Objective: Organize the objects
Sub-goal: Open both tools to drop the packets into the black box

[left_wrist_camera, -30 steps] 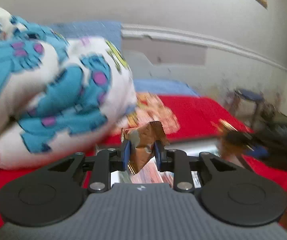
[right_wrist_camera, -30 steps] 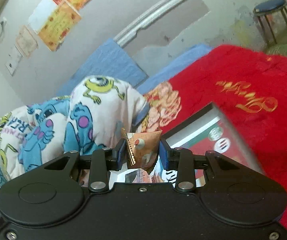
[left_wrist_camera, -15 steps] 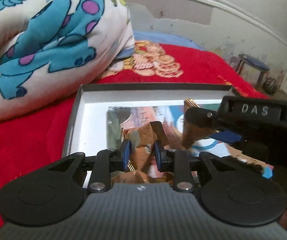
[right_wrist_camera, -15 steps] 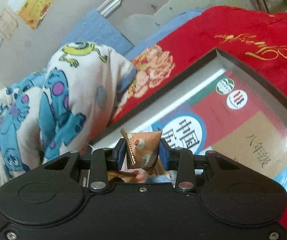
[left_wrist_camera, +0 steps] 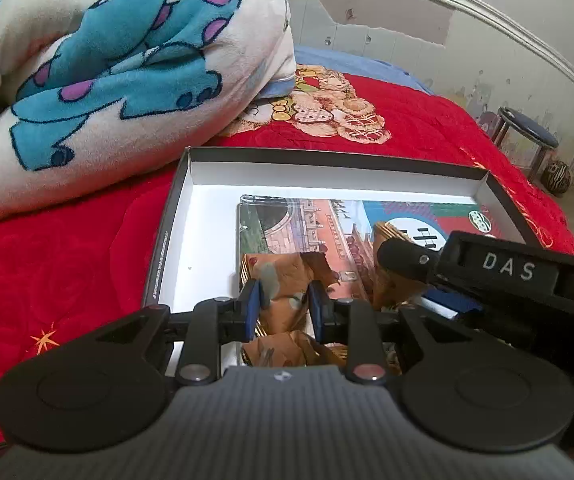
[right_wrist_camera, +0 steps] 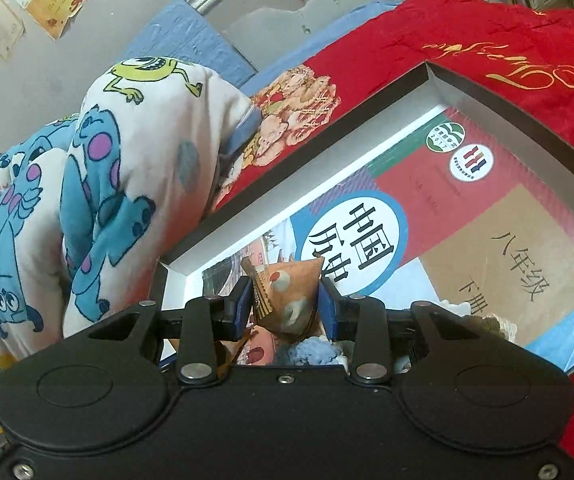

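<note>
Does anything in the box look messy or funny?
A little. Brown snack packets lie loose on the book inside the box, and both held packets look crumpled. Nothing is spilled or broken.

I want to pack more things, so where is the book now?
The book lies flat inside the open box on the red blanket, right of the rolled cartoon blanket.

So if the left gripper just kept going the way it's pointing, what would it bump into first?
Probably the book lying in the box: the left gripper, shut on a snack packet, angles down at its cover. Depth is hard to judge.
</note>
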Available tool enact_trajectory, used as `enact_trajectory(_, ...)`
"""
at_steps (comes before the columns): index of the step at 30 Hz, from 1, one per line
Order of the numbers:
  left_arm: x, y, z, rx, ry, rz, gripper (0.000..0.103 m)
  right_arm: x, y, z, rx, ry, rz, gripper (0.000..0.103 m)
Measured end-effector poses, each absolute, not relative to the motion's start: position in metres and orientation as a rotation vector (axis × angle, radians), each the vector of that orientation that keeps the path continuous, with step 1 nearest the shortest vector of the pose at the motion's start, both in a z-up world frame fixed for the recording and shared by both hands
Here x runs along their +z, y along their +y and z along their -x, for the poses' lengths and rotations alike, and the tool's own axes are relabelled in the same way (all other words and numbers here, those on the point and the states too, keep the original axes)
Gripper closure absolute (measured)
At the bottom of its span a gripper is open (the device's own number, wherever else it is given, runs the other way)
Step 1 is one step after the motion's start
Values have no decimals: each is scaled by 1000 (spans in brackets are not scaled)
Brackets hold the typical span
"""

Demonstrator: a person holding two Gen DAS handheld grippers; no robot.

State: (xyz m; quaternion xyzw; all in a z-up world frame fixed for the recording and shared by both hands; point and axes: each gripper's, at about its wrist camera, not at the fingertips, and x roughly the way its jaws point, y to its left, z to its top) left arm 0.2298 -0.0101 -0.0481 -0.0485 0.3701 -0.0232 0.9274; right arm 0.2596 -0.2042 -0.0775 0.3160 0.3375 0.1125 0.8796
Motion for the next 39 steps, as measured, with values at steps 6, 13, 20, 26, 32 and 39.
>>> enact_trajectory(6,-49,-7,-232,-46,758,114,73,-81,-204,-261,244,712,-669,69)
enact_trajectory(13,-48,-9,-231,-42,754,103,70,-81,-202,-260,250,721,-668,69)
enact_trajectory(20,-45,-9,-229,-68,722,108,58,-81,-204,-259,258,717,-673,68)
enact_trajectory(26,-32,-4,-224,-120,686,110,44,-78,-205,-258,267,713,-680,58)
enact_trajectory(32,-5,5,-211,-182,599,114,19,-61,-226,-248,294,642,-768,26)
enact_trajectory(39,38,-1,-187,-377,504,78,7,7,-269,-200,197,475,-727,17)
